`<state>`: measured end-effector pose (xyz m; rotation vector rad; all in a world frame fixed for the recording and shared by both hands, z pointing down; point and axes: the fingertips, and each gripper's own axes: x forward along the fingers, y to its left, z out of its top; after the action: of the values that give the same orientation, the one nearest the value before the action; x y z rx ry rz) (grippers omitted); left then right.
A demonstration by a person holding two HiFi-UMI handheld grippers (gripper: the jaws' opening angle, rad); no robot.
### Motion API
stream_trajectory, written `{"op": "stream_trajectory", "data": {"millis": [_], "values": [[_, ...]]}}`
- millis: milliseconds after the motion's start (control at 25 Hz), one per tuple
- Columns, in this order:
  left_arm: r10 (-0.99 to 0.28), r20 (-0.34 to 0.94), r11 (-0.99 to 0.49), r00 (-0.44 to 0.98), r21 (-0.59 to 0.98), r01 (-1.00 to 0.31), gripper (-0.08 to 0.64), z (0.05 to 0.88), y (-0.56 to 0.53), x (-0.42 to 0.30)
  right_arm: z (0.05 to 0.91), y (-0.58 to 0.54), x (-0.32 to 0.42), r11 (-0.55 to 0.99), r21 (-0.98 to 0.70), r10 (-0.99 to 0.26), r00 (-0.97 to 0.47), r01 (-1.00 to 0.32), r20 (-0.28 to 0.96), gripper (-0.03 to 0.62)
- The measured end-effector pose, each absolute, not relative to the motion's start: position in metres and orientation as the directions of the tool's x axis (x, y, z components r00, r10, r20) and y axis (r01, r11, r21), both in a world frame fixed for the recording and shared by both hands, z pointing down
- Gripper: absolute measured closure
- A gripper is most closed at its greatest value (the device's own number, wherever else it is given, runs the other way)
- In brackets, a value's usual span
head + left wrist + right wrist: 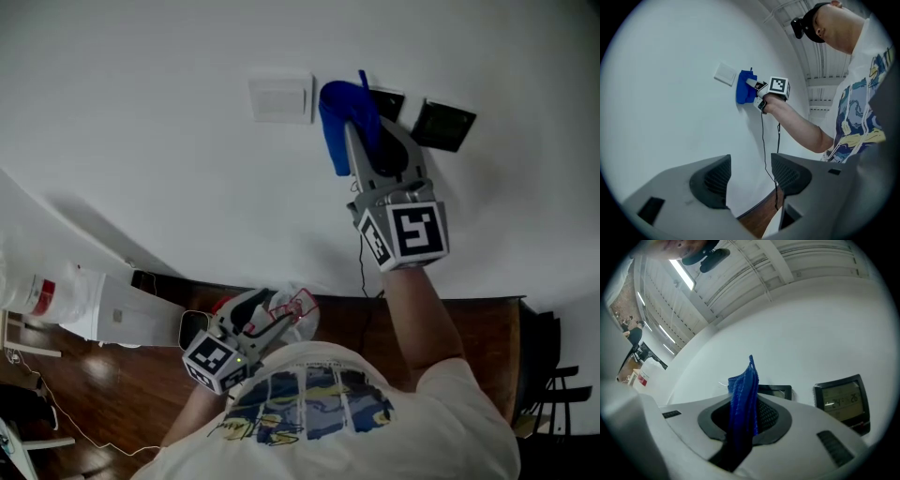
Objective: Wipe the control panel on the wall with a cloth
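Observation:
My right gripper is raised against the white wall, shut on a blue cloth that hangs folded from its jaws. The cloth rests beside a dark control panel; a second dark panel with a lit display sits to its right. In the head view both dark panels lie right of the cloth, one partly hidden behind the gripper. The left gripper view shows the cloth pressed on the wall. My left gripper hangs low at waist height, open and empty.
A white switch plate is on the wall left of the cloth. A thin black cable hangs from the right gripper. A white appliance stands at the lower left on a brown wooden floor.

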<state>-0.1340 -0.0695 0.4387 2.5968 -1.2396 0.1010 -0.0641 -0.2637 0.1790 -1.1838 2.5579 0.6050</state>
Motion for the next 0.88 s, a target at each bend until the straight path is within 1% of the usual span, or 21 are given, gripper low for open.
{"op": "stream_trajectory", "data": {"millis": [160, 280, 520, 680, 880], "values": [[-0.755, 0.175, -0.598, 0.632, 0.213, -0.773, 0.318, 0.439, -0.071, -0.139, 0.180, -0.270, -0.048, 0.553, 0.257, -0.687, -0.608, -0.793, -0.397, 0.495], [-0.741, 0.181, -0.618, 0.647, 0.192, -0.762, 0.318, 0.442, -0.076, -0.136, 0.178, -0.272, -0.031, 0.524, 0.263, -0.704, -0.586, -0.810, -0.401, 0.495], [-0.706, 0.174, -0.656, 0.687, 0.207, -0.726, 0.318, 0.437, -0.084, -0.113, 0.174, -0.274, 0.011, 0.460, 0.260, -0.745, -0.528, -0.849, -0.408, 0.495], [-0.681, 0.179, -0.686, 0.710, 0.184, -0.704, 0.318, 0.439, -0.086, -0.099, 0.172, -0.276, 0.041, 0.418, 0.254, -0.769, -0.488, -0.872, -0.413, 0.495], [-0.668, 0.181, -0.693, 0.722, 0.200, -0.692, 0.318, 0.434, -0.089, -0.083, 0.170, -0.277, 0.070, 0.385, 0.256, -0.785, -0.461, -0.886, -0.413, 0.495]]}}
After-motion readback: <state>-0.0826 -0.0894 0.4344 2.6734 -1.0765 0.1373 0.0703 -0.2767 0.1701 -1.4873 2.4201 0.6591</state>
